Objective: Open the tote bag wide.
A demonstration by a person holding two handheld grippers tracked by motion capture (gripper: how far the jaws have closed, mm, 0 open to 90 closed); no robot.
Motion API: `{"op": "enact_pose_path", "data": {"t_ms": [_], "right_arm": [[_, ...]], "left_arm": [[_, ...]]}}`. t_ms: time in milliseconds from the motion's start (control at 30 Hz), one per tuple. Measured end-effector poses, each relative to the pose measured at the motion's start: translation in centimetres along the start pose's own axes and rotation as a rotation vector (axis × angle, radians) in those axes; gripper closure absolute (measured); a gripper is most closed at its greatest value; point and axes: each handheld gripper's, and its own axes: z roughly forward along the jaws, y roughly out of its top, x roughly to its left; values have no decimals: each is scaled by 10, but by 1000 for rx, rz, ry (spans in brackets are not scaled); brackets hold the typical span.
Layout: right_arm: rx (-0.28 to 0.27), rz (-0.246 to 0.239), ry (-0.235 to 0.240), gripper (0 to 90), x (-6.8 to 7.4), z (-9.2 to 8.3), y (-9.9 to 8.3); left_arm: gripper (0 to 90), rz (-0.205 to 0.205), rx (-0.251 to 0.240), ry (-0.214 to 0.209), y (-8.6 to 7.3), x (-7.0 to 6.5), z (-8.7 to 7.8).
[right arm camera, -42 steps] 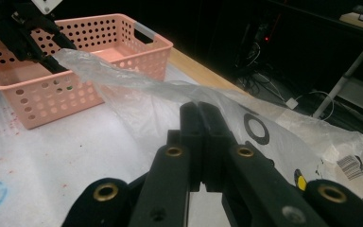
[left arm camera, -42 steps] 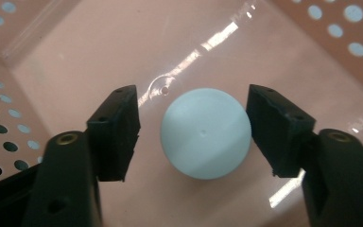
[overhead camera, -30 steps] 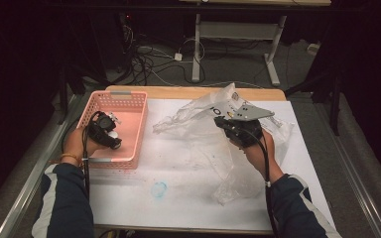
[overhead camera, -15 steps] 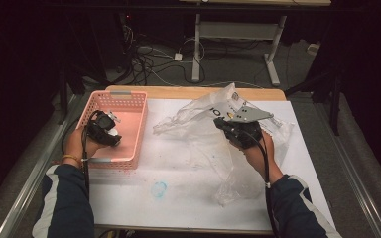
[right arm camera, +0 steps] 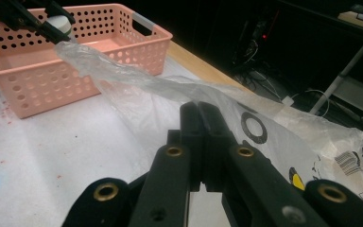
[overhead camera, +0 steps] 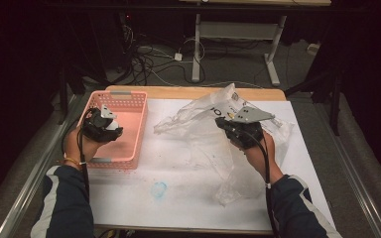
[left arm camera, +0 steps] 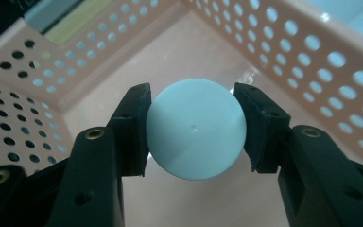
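My left gripper (overhead camera: 107, 124) hangs over the pink perforated basket (overhead camera: 125, 95) at the table's left. It is shut on a white ball (left arm camera: 194, 128), with both pads pressed against the ball's sides above the basket floor (left arm camera: 217, 42). The ball (right arm camera: 59, 21) and that gripper also show far off in the right gripper view, inside the basket (right arm camera: 38, 80). My right gripper (overhead camera: 227, 122) is shut on a fold of a clear plastic bag (overhead camera: 193, 121), holding it raised off the table. Its jaws meet at the bag (right arm camera: 137, 90), and the right gripper (right arm camera: 199, 109) points toward the basket.
The white table cover (overhead camera: 178, 198) carries a small blue scribble (overhead camera: 158, 189) near the front and red specks beside the basket. The bag's printed end (right arm camera: 340, 156) trails toward the right edge. Cables and desk legs (overhead camera: 196, 44) stand on the floor behind the table.
The left hand has risen a little with the ball and shifted slightly inside the basket. The right hand and the bag look unmoved.
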Motion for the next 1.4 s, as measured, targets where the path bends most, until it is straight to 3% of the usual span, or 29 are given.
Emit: {"op": "enact_pose_path", "data": {"t_ms": [533, 600, 800, 933, 1067, 1300, 1400], "right_arm": [[-8, 6, -8, 900, -1, -1, -1], [-6, 5, -9, 900, -1, -1, -1], [-10, 9, -14, 900, -2, -1, -2], [-18, 4, -24, 900, -4, -2, -1], [-16, 13, -26, 900, -6, -1, -2], [-24, 12, -27, 900, -4, -2, -1], [-30, 12, -31, 900, -5, -3, 0]], "left_arm": [[488, 70, -133, -51, 18, -33, -21], [488, 75, -155, -75, 22, -39, -25], [487, 123, -232, -88, 38, -65, -40], [488, 147, -284, -140, 46, -79, -48], [488, 216, -312, -197, 57, -103, -51], [487, 322, -321, -188, 68, -134, -56], [487, 326, -341, -176, 69, -133, -64]]}}
